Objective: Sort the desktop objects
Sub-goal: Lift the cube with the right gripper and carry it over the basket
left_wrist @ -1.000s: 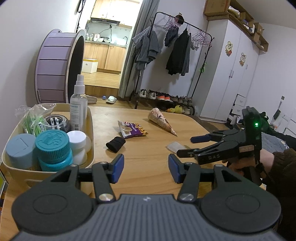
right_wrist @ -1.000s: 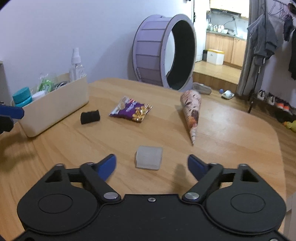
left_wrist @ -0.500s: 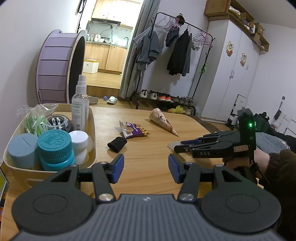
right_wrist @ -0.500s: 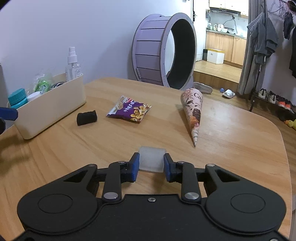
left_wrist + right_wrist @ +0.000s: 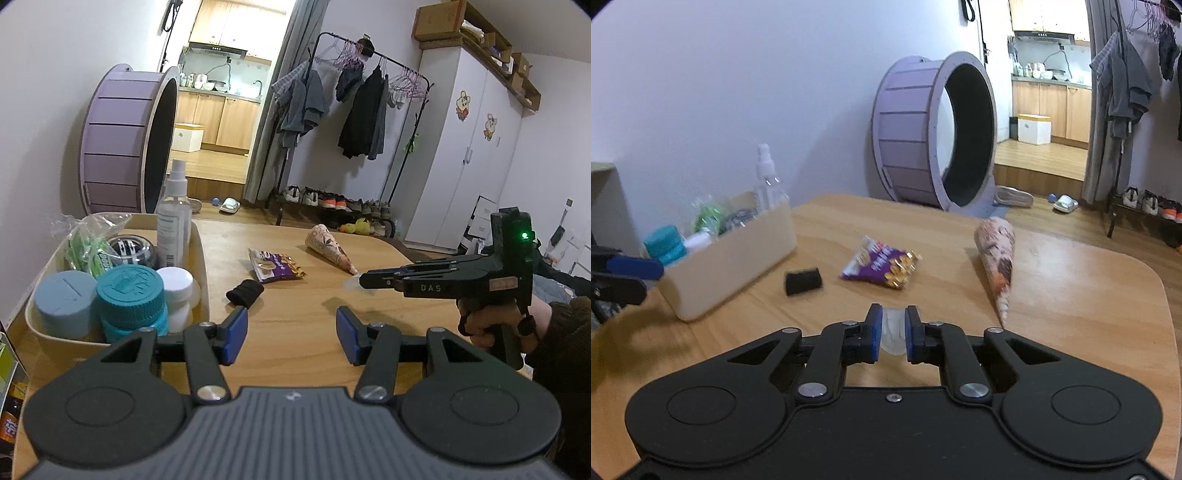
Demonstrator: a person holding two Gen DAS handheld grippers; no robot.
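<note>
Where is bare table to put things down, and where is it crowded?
Free: the wood between the black roll and the open left gripper, and right of the paper cone. Crowded: the cream bin, packed with jars and a spray bottle.

A home: clothes rack [image 5: 369, 110] with shoes [image 5: 332, 201] beneath, white wardrobe [image 5: 469, 166] right of the rack, kitchen cabinets [image 5: 218, 118] through the doorway left of it.

The right gripper [image 5: 894, 334], open a second ago, now clamps the translucent pouch [image 5: 893, 331]; the pouch is squeezed narrow and lifted off the wooden table [image 5: 1071, 295].
</note>
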